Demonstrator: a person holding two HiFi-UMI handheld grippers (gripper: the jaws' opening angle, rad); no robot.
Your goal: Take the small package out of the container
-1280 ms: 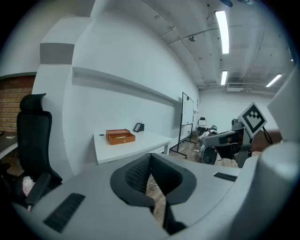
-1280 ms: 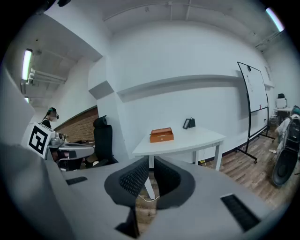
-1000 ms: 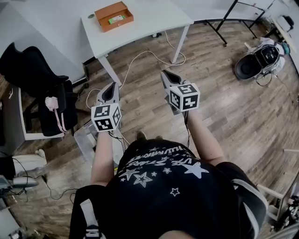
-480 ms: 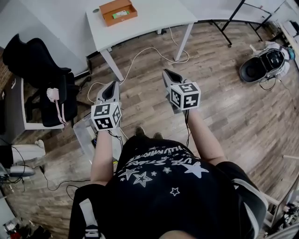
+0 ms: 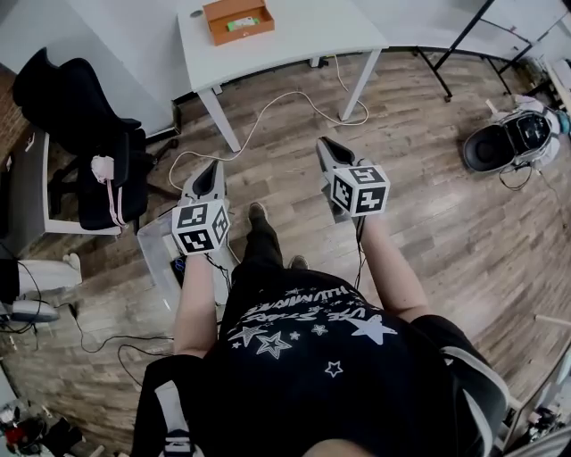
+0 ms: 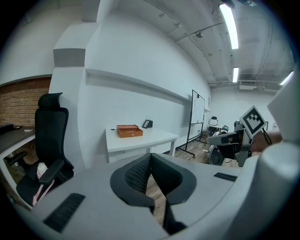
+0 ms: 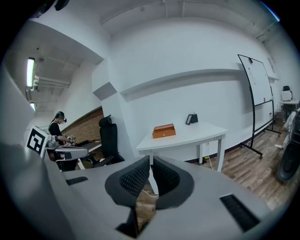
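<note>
Head view: a person is standing on the wood floor (image 5: 428, 223), holding the left gripper (image 5: 212, 168) and right gripper (image 5: 323, 143) out ahead, each with its fingers clenched together on nothing. The small package (image 5: 243, 24) is lying inside the orange container (image 5: 217, 13), which is sitting near the left end of the white table (image 5: 303, 40), well apart from both grippers.

White lettering among stars across the black shirt (image 5: 303, 319), upside down and too warped to read. Elsewhere only square black-and-white marker patterns, on the cubes of the left tool (image 5: 211, 170) and right tool (image 5: 325, 145).
</note>
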